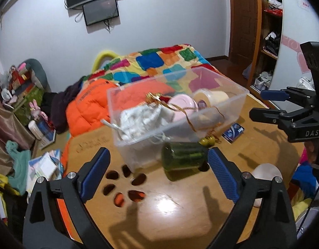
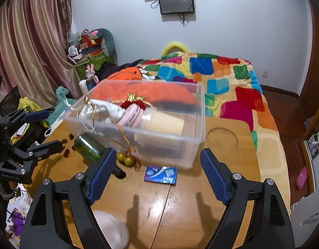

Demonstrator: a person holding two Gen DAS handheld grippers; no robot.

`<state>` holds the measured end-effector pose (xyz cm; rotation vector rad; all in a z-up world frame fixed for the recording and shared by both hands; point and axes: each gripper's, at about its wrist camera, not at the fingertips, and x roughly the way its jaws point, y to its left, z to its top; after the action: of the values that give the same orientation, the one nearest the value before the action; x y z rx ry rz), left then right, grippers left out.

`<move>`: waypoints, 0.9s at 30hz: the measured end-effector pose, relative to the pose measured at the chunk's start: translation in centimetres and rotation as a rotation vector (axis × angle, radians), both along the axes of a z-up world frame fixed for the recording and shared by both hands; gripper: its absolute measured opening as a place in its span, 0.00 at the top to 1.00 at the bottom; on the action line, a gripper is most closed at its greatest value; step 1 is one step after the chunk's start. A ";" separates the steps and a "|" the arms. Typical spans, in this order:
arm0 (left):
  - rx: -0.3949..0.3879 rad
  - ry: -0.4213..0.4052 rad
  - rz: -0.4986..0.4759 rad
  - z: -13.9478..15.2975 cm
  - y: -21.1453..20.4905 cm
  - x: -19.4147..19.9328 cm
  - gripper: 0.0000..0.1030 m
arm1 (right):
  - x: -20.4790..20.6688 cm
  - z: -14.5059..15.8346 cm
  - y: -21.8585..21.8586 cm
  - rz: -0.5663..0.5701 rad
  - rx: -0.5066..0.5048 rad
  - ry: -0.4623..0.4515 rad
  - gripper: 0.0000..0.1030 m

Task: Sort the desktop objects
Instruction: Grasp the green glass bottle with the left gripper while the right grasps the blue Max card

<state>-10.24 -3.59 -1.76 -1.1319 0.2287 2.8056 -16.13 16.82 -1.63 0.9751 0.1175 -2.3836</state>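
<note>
A clear plastic box (image 1: 238, 101) (image 2: 192, 145) stands on the wooden table (image 1: 180, 207) (image 2: 180, 207) and holds a white cloth, a pink round case (image 1: 184, 103), a cream cup (image 2: 161, 122) and a red pouch. A green bottle (image 1: 183, 155) (image 2: 89, 145) lies on its side by the box. My left gripper (image 1: 157, 178) is open just short of it. A blue packet (image 2: 161, 174) (image 1: 233, 132) lies before the box, between the open fingers of my right gripper (image 2: 157, 176). Two gold bells (image 2: 125, 158) on a cord lie beside it.
A whitish round object (image 2: 111, 228) (image 1: 267, 172) lies at the table's near edge. Flower-shaped cut-outs (image 1: 124, 184) pierce the tabletop. A bed with a patchwork quilt (image 2: 221, 76) and an orange jacket stands behind the table. Clutter lies on the floor to the left.
</note>
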 end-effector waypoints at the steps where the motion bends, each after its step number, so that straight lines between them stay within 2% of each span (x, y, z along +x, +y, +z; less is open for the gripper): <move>1: 0.010 -0.009 -0.003 -0.4 0.1 -0.1 0.07 | 0.1 -0.4 0.0 0.002 0.006 -0.007 0.22; 10: 0.090 -0.092 -0.006 -3.6 0.8 -1.7 0.07 | -0.4 -4.3 0.1 -0.007 0.030 -0.111 0.22; 14: 0.096 -0.116 0.004 -4.7 1.3 -2.3 0.07 | -1.0 -5.3 -0.1 0.001 0.038 -0.139 0.22; 23: 0.107 -0.127 0.006 -5.5 1.9 -3.5 0.07 | -1.6 -6.2 -1.8 0.016 0.117 -0.109 0.24; 27: 0.128 -0.139 -0.014 -5.5 2.3 -3.7 0.07 | -1.7 -6.6 -2.1 0.016 0.144 -0.099 0.31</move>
<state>-13.92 -1.28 -7.27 -1.2821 0.0436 2.6708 -17.81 14.68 -8.19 1.1524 0.2618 -2.3333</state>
